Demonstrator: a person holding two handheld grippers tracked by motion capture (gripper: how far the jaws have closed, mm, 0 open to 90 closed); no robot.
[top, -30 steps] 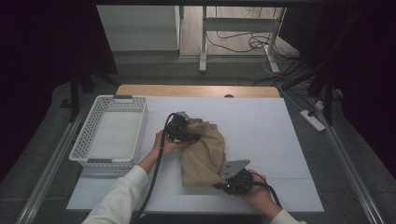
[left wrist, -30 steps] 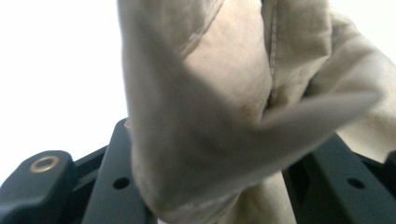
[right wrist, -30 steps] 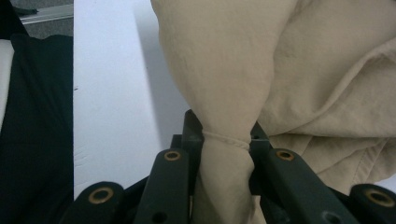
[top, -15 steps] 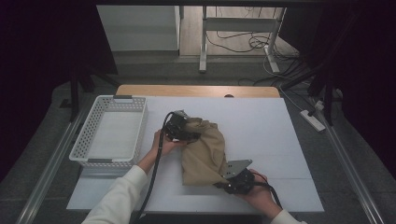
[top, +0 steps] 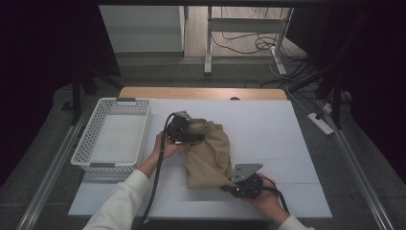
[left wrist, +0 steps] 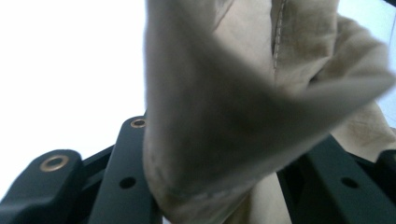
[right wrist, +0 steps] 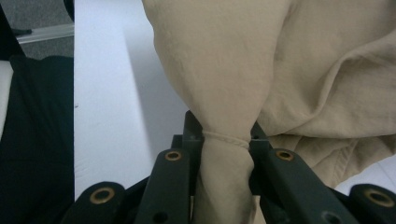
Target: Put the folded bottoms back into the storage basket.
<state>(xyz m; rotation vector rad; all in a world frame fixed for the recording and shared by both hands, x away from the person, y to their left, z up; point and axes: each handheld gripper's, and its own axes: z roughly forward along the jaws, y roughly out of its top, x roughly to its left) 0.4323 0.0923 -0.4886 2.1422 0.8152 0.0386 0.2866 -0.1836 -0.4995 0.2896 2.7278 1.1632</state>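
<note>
The left gripper point(top: 191, 136) pinches a fold of the tan cloth point(top: 209, 154) at the cloth's far left end. In the left gripper view the cloth point(left wrist: 243, 112) is bunched up between the two black jaws and hangs over them. The right gripper point(top: 229, 184) pinches the near right corner of the same cloth. In the right gripper view a thin neck of cloth point(right wrist: 226, 154) is squeezed tight between the jaws, and the rest spreads out wide above them (it looks a bit like a tied bag). A hand point(top: 165, 148) holds the left gripper, and a white sleeve point(top: 119, 206) covers that arm. The cloth lies in a crumpled heap on the white bench point(top: 268, 129), near the middle, stretched between the two grippers. A white basket point(top: 117, 136) with holes in its sides sits on the left part of the bench, just beside the left hand. Cables point(top: 249, 45) lie on the floor past the far edge of the bench.
</note>
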